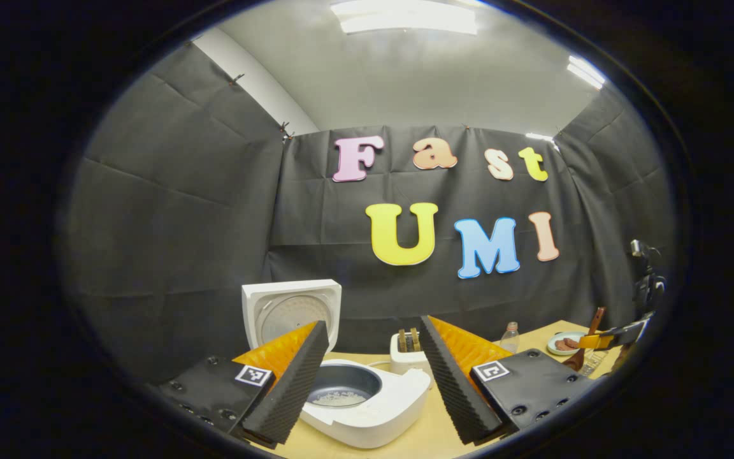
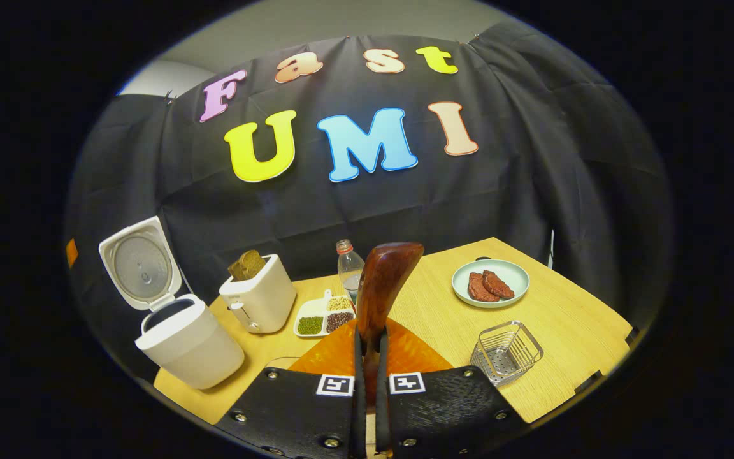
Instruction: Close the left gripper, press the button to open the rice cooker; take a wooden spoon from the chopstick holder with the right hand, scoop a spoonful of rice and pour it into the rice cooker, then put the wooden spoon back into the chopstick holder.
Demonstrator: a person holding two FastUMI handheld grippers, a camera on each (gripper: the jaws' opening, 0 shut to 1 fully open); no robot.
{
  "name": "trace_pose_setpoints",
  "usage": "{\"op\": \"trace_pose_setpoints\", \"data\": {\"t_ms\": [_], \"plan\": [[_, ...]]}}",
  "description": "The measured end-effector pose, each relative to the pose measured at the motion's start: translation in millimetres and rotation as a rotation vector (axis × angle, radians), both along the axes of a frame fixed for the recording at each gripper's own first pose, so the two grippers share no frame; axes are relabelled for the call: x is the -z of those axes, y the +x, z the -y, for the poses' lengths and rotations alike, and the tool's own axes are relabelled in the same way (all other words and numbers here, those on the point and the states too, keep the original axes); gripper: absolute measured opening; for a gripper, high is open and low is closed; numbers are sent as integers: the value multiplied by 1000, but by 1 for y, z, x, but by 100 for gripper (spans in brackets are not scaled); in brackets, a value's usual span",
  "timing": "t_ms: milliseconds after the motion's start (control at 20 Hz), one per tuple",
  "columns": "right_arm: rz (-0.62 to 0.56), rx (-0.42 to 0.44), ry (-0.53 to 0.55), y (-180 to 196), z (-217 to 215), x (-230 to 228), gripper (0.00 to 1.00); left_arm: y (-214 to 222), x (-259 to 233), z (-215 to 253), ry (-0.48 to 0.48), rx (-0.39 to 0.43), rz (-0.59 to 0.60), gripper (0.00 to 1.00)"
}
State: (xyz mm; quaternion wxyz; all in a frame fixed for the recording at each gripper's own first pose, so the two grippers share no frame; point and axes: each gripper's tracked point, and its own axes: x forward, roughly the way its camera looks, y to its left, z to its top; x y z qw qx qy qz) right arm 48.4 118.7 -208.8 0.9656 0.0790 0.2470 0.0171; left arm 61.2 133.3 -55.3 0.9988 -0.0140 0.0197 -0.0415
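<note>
My right gripper (image 2: 367, 357) is clamped on the wooden spoon (image 2: 383, 287), both fingers pinching the handle low down, the spoon's long axis running straight up and away from the fingers, its dark rounded end topmost. Left gripper (image 1: 373, 376) has its fingers spread wide with nothing between them, sitting just over the rice cooker (image 1: 367, 408).

The cooker lid (image 1: 290, 312) stands upright and open, and there's rice (image 1: 340, 399) in the inner pot, so I judge the scoop is poured and the return to the chopstick holder (image 2: 507, 354) is what's left. That wire holder lies low and to the right of my right gripper, near, mouth tilted up.

The spoon needs swinging right and tipping down so its axis lines up with the holder mouth. There's open tabletop (image 2: 571, 331) between. The plate (image 2: 491, 284) sits beyond the holder and the table edge is just past it on the right, so keep the swing short. The left gripper is well apart from it, no help.
</note>
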Motion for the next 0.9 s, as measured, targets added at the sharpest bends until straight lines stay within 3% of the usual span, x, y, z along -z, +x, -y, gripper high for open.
{"op": "trace_pose_setpoints", "data": {"t_ms": [300,400,750,900], "plan": [[-22,20,-130,-3,-8,42,6,1,11,-26,4,-13,-9,99],[-44,20,-165,-6,-11,55,6,2,12,-34,6,-21,-10,94],[-51,-29,-204,-21,-44,66,6,1,18,-44,2,-30,-18,94],[-68,-60,-162,-27,-63,69,6,-1,19,-41,-5,-24,-20,94]]}}
